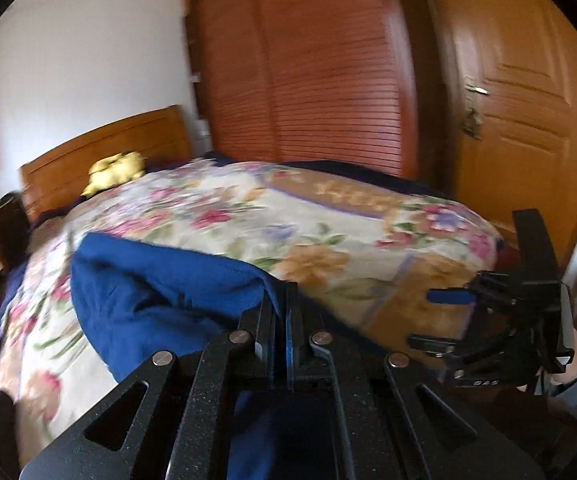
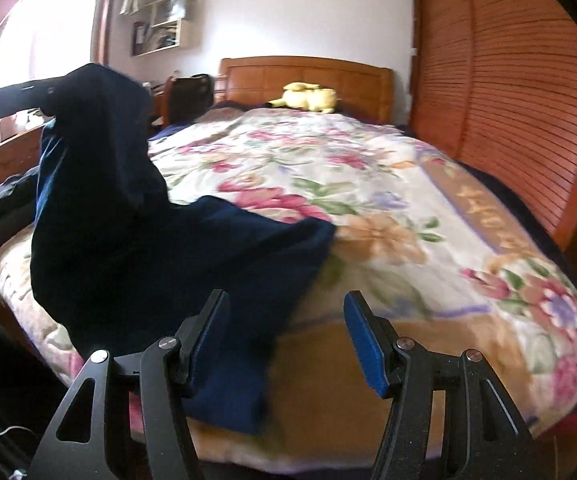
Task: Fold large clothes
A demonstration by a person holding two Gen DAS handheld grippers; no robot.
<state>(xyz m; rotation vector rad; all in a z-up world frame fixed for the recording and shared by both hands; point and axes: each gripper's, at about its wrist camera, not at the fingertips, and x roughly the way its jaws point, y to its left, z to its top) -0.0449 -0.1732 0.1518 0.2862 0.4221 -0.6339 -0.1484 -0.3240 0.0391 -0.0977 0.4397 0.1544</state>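
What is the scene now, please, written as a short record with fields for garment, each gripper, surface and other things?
garment: blue garment, one part lifted, the rest lying on the bed
left gripper: jaws shut on the blue garment
right gripper: jaws open, holding nothing, above the bed's near edge
surface: floral bedspread on the bed
other things: yellow plush toy by the wooden headboard; louvred wardrobe doors
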